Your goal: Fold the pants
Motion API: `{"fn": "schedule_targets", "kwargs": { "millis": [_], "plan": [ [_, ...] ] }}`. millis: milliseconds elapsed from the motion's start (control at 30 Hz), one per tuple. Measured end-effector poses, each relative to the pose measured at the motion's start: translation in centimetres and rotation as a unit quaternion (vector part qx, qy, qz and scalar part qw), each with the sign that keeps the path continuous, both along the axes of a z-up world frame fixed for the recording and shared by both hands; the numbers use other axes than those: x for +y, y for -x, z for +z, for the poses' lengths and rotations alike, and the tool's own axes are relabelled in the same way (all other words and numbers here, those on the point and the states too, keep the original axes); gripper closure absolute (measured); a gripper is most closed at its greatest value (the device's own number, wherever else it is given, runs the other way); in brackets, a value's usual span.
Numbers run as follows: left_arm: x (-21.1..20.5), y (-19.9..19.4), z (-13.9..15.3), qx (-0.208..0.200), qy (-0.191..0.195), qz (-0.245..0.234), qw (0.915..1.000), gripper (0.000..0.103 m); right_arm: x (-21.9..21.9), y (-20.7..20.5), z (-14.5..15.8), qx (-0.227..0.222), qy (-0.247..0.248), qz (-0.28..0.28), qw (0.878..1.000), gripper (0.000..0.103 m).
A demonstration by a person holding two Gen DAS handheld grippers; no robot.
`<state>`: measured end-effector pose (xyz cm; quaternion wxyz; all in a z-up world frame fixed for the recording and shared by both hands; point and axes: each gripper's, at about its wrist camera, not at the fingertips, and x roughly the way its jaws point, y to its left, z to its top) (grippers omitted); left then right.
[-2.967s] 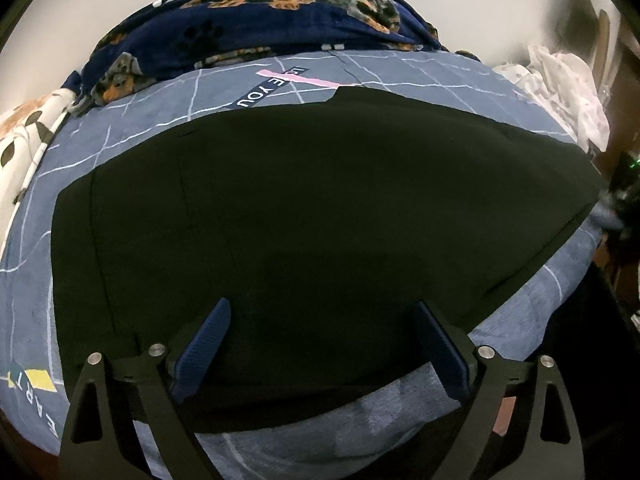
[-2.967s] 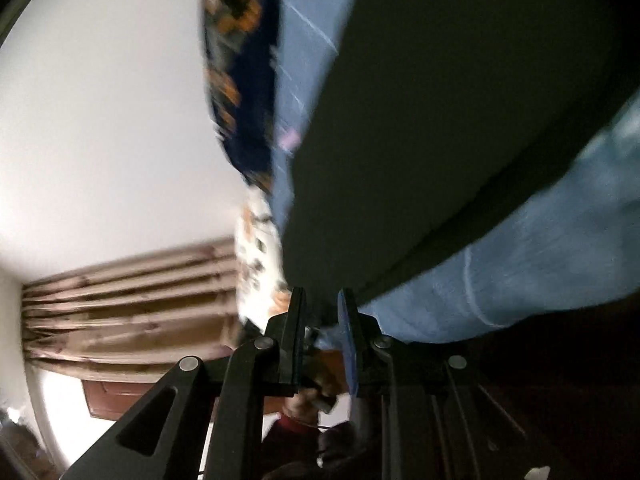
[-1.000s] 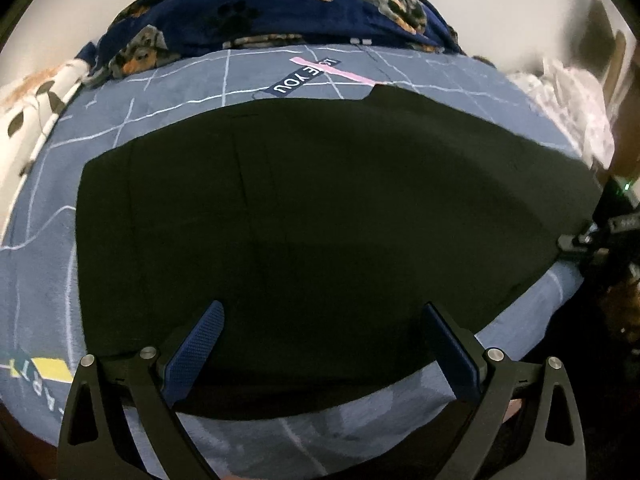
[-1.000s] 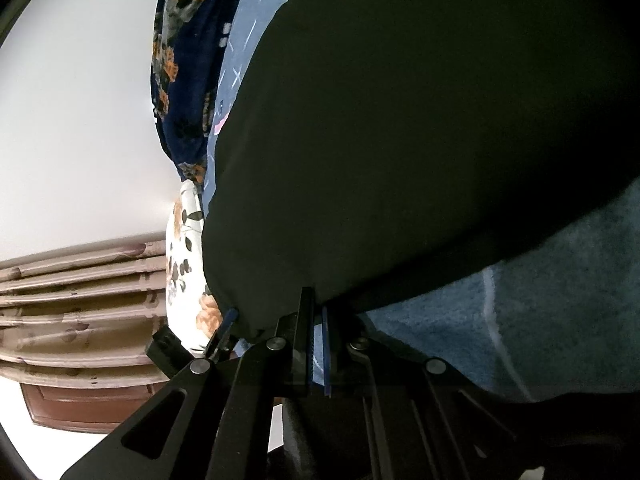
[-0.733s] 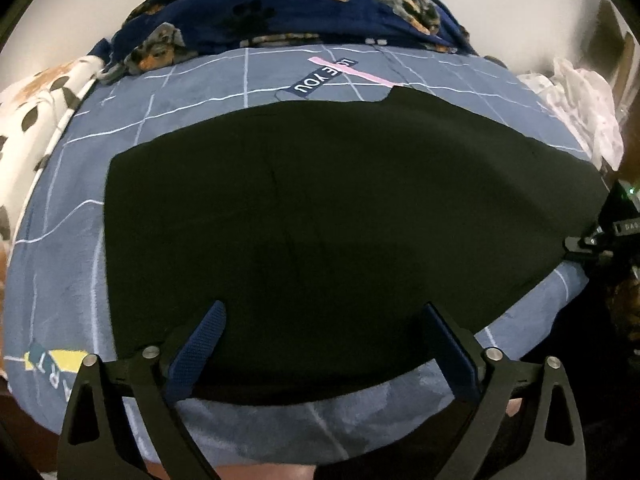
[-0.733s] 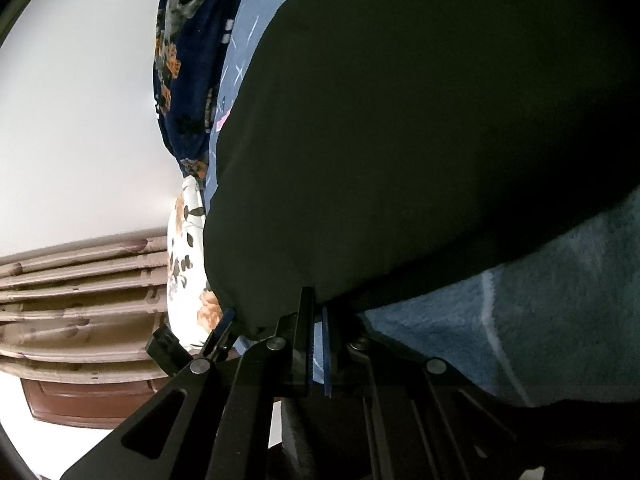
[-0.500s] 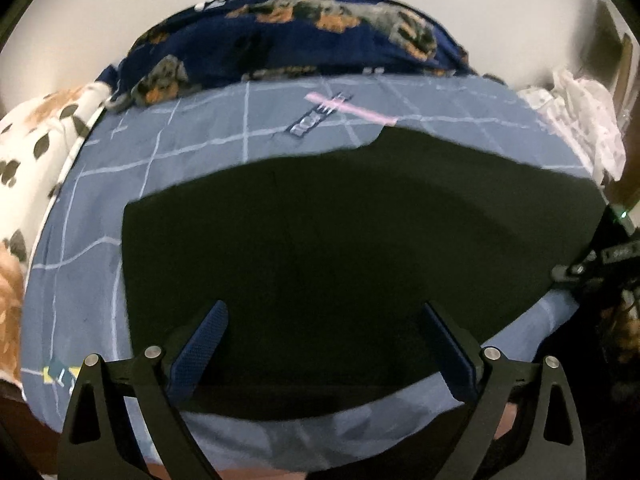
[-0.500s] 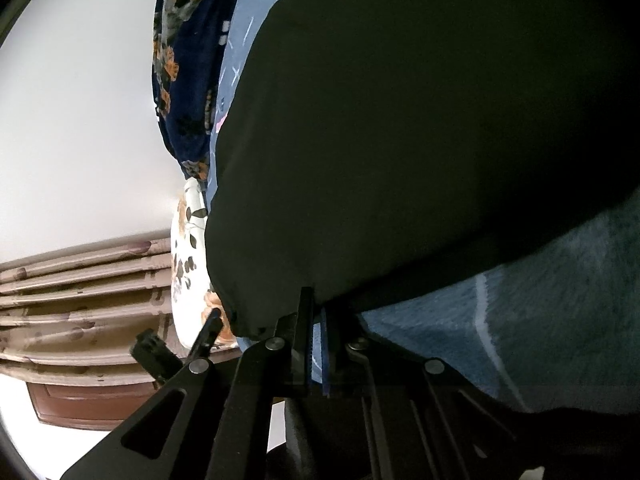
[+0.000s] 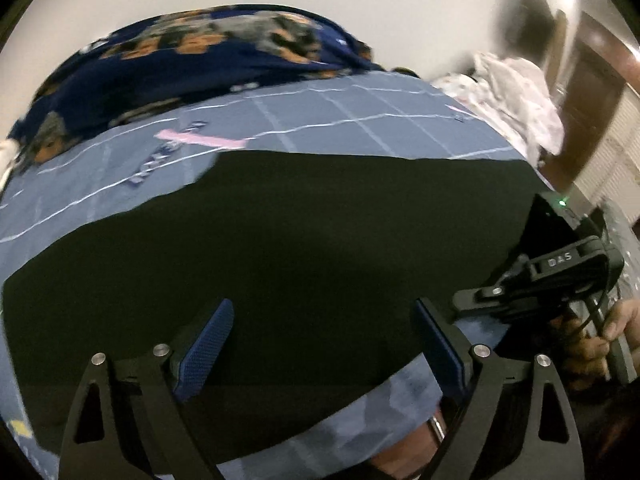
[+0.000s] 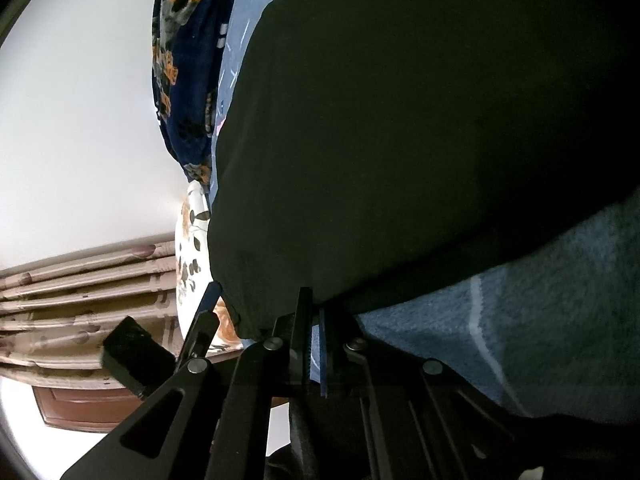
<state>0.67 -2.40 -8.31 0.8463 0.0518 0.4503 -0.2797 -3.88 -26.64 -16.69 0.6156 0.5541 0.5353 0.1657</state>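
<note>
Item: black pants (image 9: 304, 240) lay flat on blue grid bedsheet (image 9: 360, 120) | right gripper (image 10: 316, 344): jaws fully closed, pinching pants' near edge | left gripper (image 9: 320, 344): wide apart, closing, over pants, pads clear of cloth | beyond: navy dog-print blanket (image 9: 208, 52) against wall.

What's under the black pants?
The pants lie on a blue blanket with white lines. Its print peeks out beside them; whatever lies beneath the middle is covered.
</note>
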Motion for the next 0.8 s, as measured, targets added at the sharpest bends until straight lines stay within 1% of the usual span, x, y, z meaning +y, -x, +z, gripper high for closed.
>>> {"fn": "schedule_targets", "kwargs": {
  "millis": [133, 200, 233, 267, 300, 367, 433, 467, 500, 533, 600, 667, 733, 800],
  "plan": [
    [-1.9, 0.1, -1.4, 0.012, -0.002, -0.021, 0.9997, 0.016, -0.1, 0.0, -0.2, -0.001, -0.004, -0.001, 1.0, 0.103],
    [-2.4, 0.2, -2.7, 0.027, -0.018, -0.025, 0.9992, 0.02, -0.2, 0.0, -0.3, -0.001, -0.006, -0.001, 1.0, 0.103],
    [-2.4, 0.2, -3.3, 0.033, -0.025, -0.025, 0.9988, 0.02, -0.3, 0.0, -0.3, 0.0, -0.007, -0.001, 1.0, 0.103],
    [-2.3, 0.3, -3.7, 0.034, -0.031, -0.023, 0.9987, 0.02, -0.4, 0.1, -0.3, 0.0, -0.007, -0.001, 1.0, 0.103],
    [-2.3, 0.6, -3.7, 0.024, -0.033, -0.026, 0.9988, 0.02, -0.3, 0.0, -0.3, 0.0, -0.008, -0.001, 1.0, 0.103],
    [-2.5, 1.0, -3.9, 0.017, -0.044, -0.03, 0.9984, 0.02, -0.4, 0.0, -0.3, 0.002, -0.008, 0.001, 1.0, 0.103],
    [-2.6, 1.2, -4.0, 0.013, -0.051, -0.033, 0.9981, 0.02, -0.7, 0.1, -0.3, 0.01, -0.012, 0.003, 1.0, 0.103],
    [-2.5, 1.2, -4.0, 0.011, -0.053, -0.034, 0.998, 0.02, -1.3, 0.2, 0.0, 0.016, -0.01, 0.001, 1.0, 0.102],
    [-2.5, 1.3, -4.0, 0.01, -0.052, -0.035, 0.998, 0.02, -1.8, 0.3, 0.3, 0.016, -0.005, -0.002, 1.0, 0.098],
    [-2.4, 1.3, -4.0, 0.011, -0.051, -0.035, 0.998, 0.02, -3.1, 0.8, 1.0, 0.011, 0.006, -0.012, 1.0, 0.093],
    [-2.2, 1.2, -4.0, 0.012, -0.045, -0.034, 0.9983, 0.02, -6.4, 2.0, 2.4, 0.0, 0.023, -0.038, 0.999, 0.091],
    [-2.1, 1.2, -4.0, 0.013, -0.041, -0.034, 0.9985, 0.02, -10.7, 3.5, 3.7, -0.016, 0.033, -0.089, 0.995, 0.091],
    [-2.1, 1.2, -4.1, 0.012, -0.038, -0.033, 0.9987, 0.02, -17.2, 5.9, 5.1, -0.027, 0.066, -0.171, 0.983, 0.091],
    [-2.0, 1.2, -4.0, 0.013, -0.035, -0.032, 0.9988, 0.02, -23.3, 8.4, 6.0, -0.036, 0.109, -0.246, 0.962, 0.091]
  ]
}}
